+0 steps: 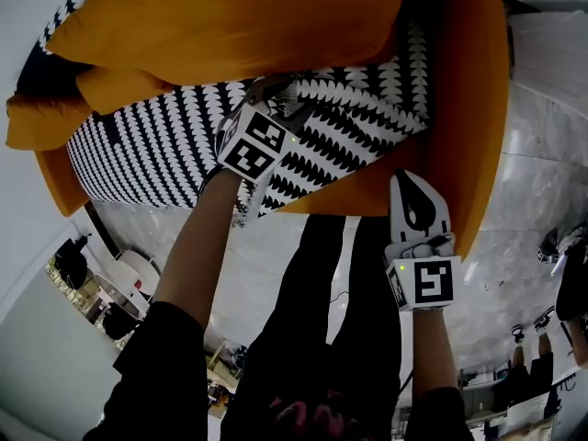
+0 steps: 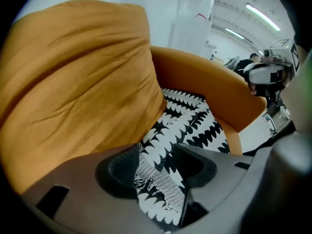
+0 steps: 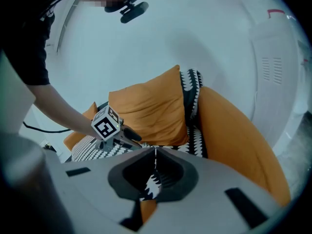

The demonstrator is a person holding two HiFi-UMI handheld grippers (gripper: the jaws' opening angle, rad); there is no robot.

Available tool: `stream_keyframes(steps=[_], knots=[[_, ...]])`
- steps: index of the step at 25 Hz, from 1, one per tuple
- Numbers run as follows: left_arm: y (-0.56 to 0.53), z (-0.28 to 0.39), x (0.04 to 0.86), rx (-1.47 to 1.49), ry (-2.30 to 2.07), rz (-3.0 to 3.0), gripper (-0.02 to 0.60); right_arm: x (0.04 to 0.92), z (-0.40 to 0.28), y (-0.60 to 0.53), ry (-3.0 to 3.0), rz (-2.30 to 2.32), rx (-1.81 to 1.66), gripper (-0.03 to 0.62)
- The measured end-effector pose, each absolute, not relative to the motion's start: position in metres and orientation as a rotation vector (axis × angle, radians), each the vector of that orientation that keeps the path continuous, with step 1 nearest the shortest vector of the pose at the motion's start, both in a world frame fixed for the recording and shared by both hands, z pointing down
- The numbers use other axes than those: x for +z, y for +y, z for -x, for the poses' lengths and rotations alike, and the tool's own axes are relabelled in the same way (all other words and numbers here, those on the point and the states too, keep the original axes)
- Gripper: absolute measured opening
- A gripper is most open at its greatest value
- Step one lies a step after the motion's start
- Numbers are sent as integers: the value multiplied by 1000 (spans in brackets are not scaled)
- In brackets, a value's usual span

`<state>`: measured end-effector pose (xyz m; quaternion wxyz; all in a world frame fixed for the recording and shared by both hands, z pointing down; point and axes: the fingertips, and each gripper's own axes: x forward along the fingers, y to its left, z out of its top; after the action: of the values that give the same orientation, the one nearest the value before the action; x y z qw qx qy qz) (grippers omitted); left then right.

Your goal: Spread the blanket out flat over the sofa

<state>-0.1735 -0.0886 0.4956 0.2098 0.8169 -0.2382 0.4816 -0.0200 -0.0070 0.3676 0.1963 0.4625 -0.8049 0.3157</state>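
Right hand-held gripper [image 3: 156,156] pinches blanket [image 1: 175,145] edge; left hand-held gripper [image 2: 157,162] gapes.

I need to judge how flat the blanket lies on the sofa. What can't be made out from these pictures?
Blanket behind the cushion: every view, the cushion covers it.
Blanket beneath the left gripper: head view, its marker cube covers it.
Sofa front below the seat: head view, the person's legs and the right gripper hide it.
Room behind the person: head view, too small and dim.
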Motion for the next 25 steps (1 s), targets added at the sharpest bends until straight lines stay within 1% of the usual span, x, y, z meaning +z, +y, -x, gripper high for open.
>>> stream_keyframes(steps=[3, 13, 17, 18, 22, 25], knots=[[-95, 184, 507, 1368, -609, -2265, 212, 372, 24, -6, -2244, -1314, 905, 21], [-102, 196, 521, 1513, -345, -2269, 209, 371, 31, 1, -2216, -1337, 924, 21], [-91, 203, 528, 1607, -211, -2259, 189, 372, 39, 6, -2214, -1332, 937, 21], [-91, 201, 532, 1611, -213, -2254, 178, 375, 36, 7, -2214, -1335, 942, 21], [-91, 183, 551, 1576, -221, -2210, 166, 385, 14, 11, -2220, -1352, 968, 21], [-94, 196, 548, 1582, -219, -2180, 126, 382, 21, 9, -2215, -1359, 972, 21]])
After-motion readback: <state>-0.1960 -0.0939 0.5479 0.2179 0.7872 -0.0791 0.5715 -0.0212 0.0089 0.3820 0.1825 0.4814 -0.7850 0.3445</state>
